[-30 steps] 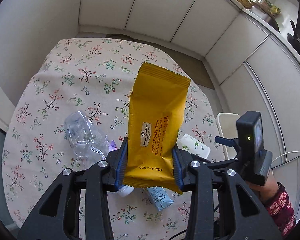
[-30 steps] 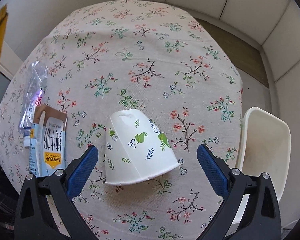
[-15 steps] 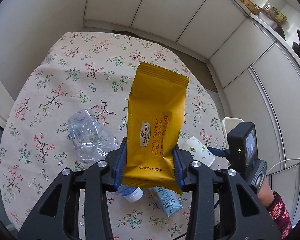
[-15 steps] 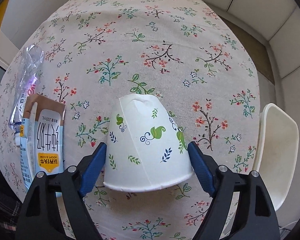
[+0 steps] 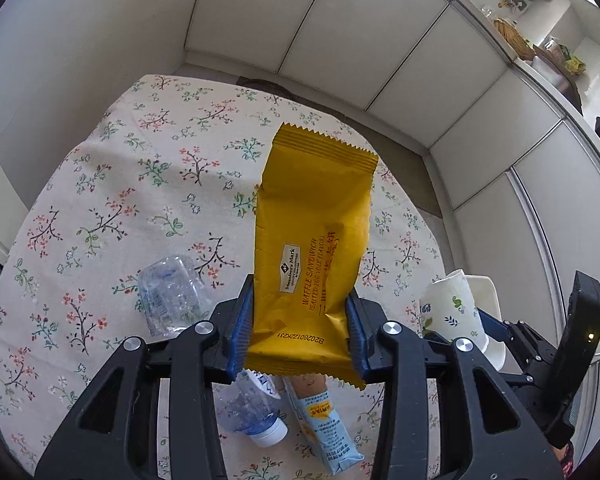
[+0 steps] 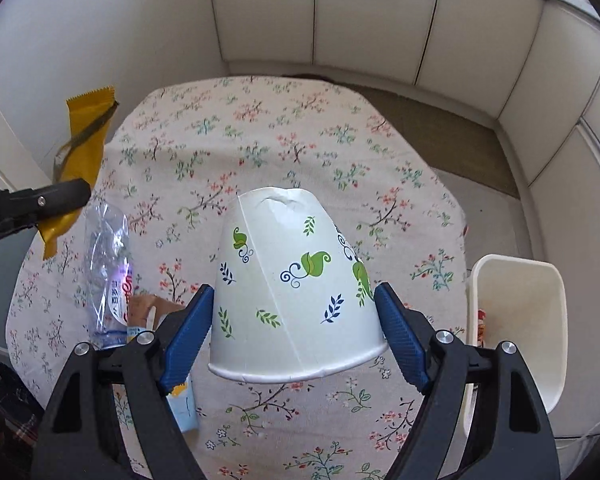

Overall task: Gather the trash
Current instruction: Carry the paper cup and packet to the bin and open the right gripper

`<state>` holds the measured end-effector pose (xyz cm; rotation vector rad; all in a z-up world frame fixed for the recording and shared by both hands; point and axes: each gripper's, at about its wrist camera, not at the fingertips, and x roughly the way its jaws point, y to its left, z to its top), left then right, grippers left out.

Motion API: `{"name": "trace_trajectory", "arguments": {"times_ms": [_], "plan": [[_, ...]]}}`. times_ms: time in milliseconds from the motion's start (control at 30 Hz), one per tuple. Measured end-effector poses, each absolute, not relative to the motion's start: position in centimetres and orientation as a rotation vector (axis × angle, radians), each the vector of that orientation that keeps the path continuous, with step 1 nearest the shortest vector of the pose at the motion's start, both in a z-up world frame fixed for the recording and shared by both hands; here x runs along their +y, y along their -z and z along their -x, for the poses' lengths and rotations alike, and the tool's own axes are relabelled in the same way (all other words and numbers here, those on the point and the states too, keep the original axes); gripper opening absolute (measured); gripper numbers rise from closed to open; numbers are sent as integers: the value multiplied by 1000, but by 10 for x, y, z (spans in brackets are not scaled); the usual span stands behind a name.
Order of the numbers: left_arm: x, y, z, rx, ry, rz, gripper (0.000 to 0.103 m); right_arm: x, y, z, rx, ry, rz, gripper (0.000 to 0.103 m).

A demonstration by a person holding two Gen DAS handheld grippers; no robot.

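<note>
Trash is split between the grippers and the table (image 6: pixel 340 128): the left gripper (image 5: pixel 300 328) is clamped on the lower part of a yellow wrapper (image 5: pixel 312 248), which stands up above the table, and the right gripper (image 6: pixel 296 336) pinches a paper cup (image 6: pixel 296 280) near its rim, mouth toward the camera and dented base pointing away, clear of the cloth. A crushed clear bottle (image 6: pixel 108 264) and a flattened carton (image 5: pixel 324 424) lie side by side near the table's left edge as the right camera shows it, the carton partly hidden behind the gripper fingers. A white bin (image 6: pixel 520 320) sits just off the table's right edge. The wrapper looks feather-light, thin and slick, so it should flop and could slide out of a loose pinch; the grip across its width near one sealed end looks sound. The cup is light and thin-walled; it will cave under a hard squeeze, and its rolled rim is the stiffest place to hold, which is close to where the pads sit. The bottle is already crumpled, springy and likely to skid on the cloth; its capped neck looks the firmest hold. The carton is flat and soft, best taken across its narrow width, probably by lifting one edge first. Judging by the layout, both held items are bound for the bin.
</note>
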<state>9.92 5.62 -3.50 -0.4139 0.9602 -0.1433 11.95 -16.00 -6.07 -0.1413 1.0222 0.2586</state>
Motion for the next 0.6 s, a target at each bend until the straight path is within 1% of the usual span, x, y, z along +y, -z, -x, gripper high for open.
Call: {"name": "trace_trajectory", "arguments": {"times_ms": [267,433,600], "plan": [[36,14,-102,837,169,373,39,-161,29,-117,867,-201,87,79],[31,9,-109,799,186,409,39,-162,13,-110,761,-152,110,79],[19,0,-108,759,187,403,39,-172,3,-104,696,-109,122,79]]}}
